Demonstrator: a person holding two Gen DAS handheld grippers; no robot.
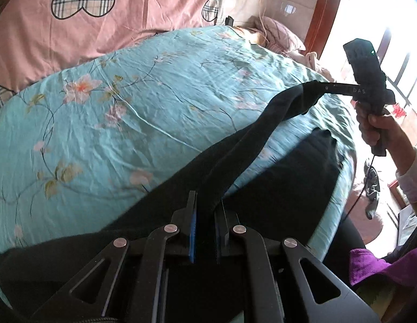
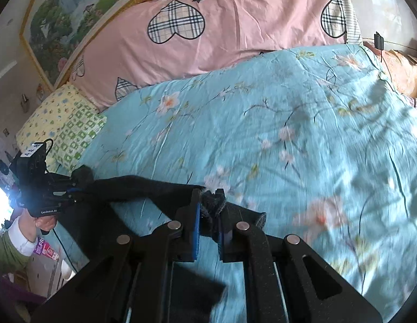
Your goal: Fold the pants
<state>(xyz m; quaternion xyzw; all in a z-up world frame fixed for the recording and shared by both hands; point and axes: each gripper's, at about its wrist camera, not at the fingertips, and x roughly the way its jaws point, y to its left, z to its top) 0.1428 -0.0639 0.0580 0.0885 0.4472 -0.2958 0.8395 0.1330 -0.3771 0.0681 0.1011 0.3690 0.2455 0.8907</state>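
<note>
Black pants (image 1: 262, 134) lie partly on the bed, with one edge lifted and stretched between my two grippers. In the left wrist view my left gripper (image 1: 207, 208) is shut on a fold of the black cloth at the bottom centre. Across the bed my right gripper (image 1: 318, 86) pinches the far end of the same edge, held by a hand (image 1: 375, 129). In the right wrist view the right gripper (image 2: 209, 210) is shut on a bunched dark edge of the pants (image 2: 143, 185). The left gripper (image 2: 78, 188) grips the other end at the left.
A turquoise floral cover (image 1: 114, 102) (image 2: 302, 121) tops the bed. A pink quilt with plaid hearts (image 1: 100, 13) (image 2: 221, 32) lies behind it. A yellow-green pillow (image 2: 63, 126) sits at the far left corner. The bed edge and floor clutter (image 1: 372, 185) are on the right.
</note>
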